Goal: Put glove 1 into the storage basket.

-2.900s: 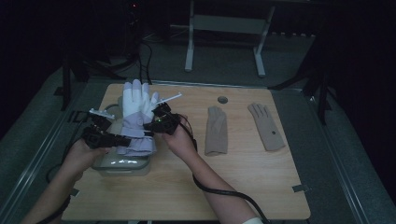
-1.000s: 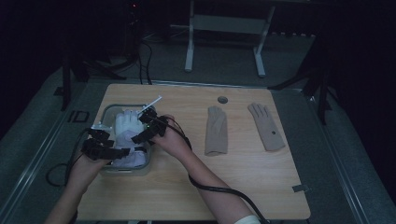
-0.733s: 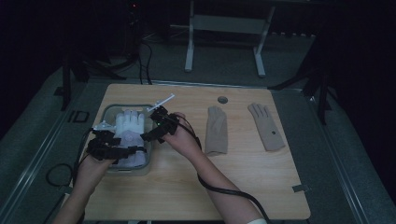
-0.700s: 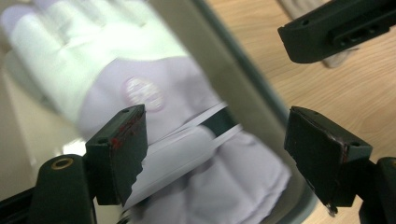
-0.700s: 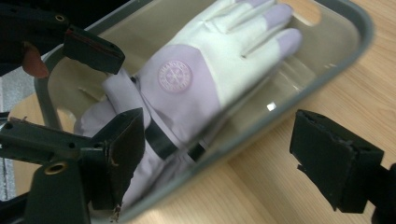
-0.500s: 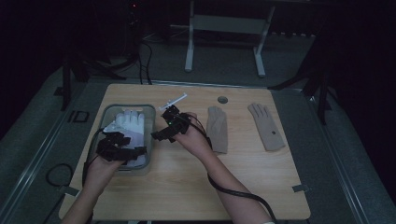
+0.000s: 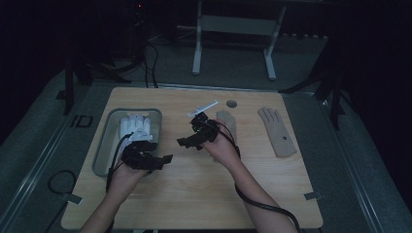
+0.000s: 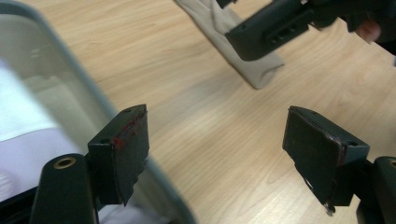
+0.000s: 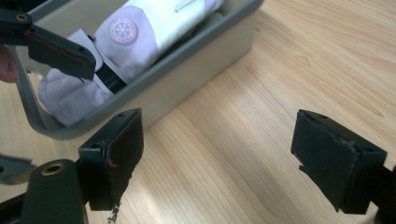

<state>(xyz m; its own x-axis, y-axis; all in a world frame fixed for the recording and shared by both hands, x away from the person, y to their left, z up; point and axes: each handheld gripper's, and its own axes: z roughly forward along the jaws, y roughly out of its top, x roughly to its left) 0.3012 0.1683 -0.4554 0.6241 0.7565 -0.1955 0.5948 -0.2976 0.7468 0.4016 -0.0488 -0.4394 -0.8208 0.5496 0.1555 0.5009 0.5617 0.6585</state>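
Since the earlier frame both grippers have let the white glove [image 7: 136, 127] drop into the grey bin [image 7: 104, 145] near the tabletop's left edge, and with the left gripper [image 7: 154, 161] and right gripper [image 7: 188, 141] now spread empty, the glove's cuff could snag a departing finger.

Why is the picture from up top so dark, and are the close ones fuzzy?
High view: dim, black surroundings, just the light wooden table lit. Left gripper view: bright, with the grey plastic bin blurred up close. Right gripper view: bright and fairly sharp on the white fabric glove.

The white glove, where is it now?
In the high view, the white glove lies inside the grey bin on the table's left side, just beyond the left gripper.
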